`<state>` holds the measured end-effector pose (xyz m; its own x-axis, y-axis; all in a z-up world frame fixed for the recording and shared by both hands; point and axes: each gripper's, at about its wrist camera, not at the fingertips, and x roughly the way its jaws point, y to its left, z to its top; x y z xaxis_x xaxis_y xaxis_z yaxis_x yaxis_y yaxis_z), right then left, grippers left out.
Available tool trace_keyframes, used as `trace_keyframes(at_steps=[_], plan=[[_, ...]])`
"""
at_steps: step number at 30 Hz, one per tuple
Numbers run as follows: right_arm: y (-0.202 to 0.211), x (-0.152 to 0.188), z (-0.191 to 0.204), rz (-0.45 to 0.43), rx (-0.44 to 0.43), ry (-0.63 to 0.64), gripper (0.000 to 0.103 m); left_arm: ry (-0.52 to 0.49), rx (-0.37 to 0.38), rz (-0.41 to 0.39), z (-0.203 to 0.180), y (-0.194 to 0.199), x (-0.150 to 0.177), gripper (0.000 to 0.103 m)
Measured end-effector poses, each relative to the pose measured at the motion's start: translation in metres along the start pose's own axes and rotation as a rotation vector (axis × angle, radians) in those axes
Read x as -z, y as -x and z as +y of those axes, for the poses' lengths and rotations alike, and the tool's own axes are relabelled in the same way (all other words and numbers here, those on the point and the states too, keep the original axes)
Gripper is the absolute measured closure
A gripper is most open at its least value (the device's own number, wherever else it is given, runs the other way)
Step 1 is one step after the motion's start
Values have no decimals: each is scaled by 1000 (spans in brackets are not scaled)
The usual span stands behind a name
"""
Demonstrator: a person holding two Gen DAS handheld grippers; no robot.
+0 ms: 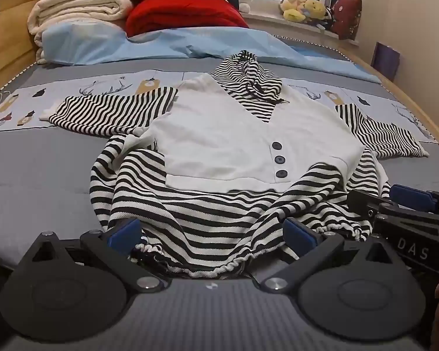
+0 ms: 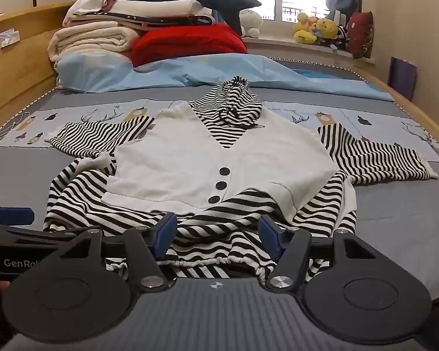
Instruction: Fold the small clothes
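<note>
A small hooded top [image 1: 219, 143] lies face up on the bed, sleeves spread to both sides; it has a white vest panel with three dark buttons [image 1: 279, 159] over black-and-white stripes. Its rumpled striped hem with drawstring lies nearest me. My left gripper [image 1: 213, 231] is open, its blue pads astride the left part of the hem. My right gripper [image 2: 218, 234] is open, its pads astride the right part of the hem [image 2: 207, 260]. The right gripper also shows at the right edge of the left wrist view [image 1: 418, 204]. The top shows in the right wrist view [image 2: 219, 163].
The grey bed cover [image 1: 38, 169] has a light printed band. A light blue quilt [image 1: 166, 41], folded white blankets [image 1: 79, 8] and a red blanket [image 1: 184, 11] lie at the head. Stuffed toys [image 2: 316, 29] sit on the window sill. Wooden bed frame [image 1: 5, 38] on the left.
</note>
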<state>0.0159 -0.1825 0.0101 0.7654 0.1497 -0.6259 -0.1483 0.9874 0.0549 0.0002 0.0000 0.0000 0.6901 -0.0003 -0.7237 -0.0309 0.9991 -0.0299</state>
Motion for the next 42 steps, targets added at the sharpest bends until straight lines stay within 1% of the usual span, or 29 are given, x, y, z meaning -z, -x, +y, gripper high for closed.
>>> trace_keyframes(at_steps=[6,7,21,24,26,27,28,29,30,31,32,33,34,35,36,37,38,39,40,41,42], plan=[[-1,3,2,-4,-2,-2,40,0,-2,2,1,0,-1,0],[-7,-3,2,-4,-2,-2,40,1,-1,2,1,0,-1,0],[-1,2,-1,-11,-7,-5,41,-2,-4,3,0,1,-1,0],[-1,3,0,-18,-10,0,43,-3,13,-5,-1,4,-5,0],[-1,2,-1,-28,-18,-3,46,11,22,-36,4,8,-11,0],[1,0,-4,-39,-22,-14,49,27,28,-39,10,7,-13,2],[3,-3,-10,-51,-27,-34,55,44,41,-39,17,7,-18,5],[5,-7,-18,-64,-24,-58,59,48,63,-26,25,5,-23,15],[9,-12,-30,-76,-25,-91,70,37,80,-9,33,3,-31,34],[11,-18,-41,-75,-29,-108,79,33,104,1,43,2,-40,43],[12,-24,-53,-62,-27,-122,81,19,124,10,53,0,-49,55],[13,-33,-67,-56,-14,-136,81,-4,137,30,65,-5,-57,59],[15,-43,-83,-50,12,-133,81,-11,153,46,78,-10,-66,60],[15,-50,-96,-48,18,-133,81,-22,140,85,87,-16,-73,60],[12,-57,-110,-38,21,-130,81,-4,150,129,99,-25,-78,60],[4,-63,-125,-2,20,-128,80,22,160,169,112,-36,-81,60],[-9,-67,-142,67,9,-145,80,65,171,227,124,-48,-78,60],[-22,-67,-156,133,-6,-168,80,131,159,286,139,-62,-74,60],[-36,-64,-172,208,-11,-187,78,224,153,368,155,-77,-67,60],[-49,-58,-183,274,-15,-213,76,314,171,427,166,-88,-60,60],[-66,-46,-196,356,-6,-255,73,382,178,470,175,-96,-54,60]])
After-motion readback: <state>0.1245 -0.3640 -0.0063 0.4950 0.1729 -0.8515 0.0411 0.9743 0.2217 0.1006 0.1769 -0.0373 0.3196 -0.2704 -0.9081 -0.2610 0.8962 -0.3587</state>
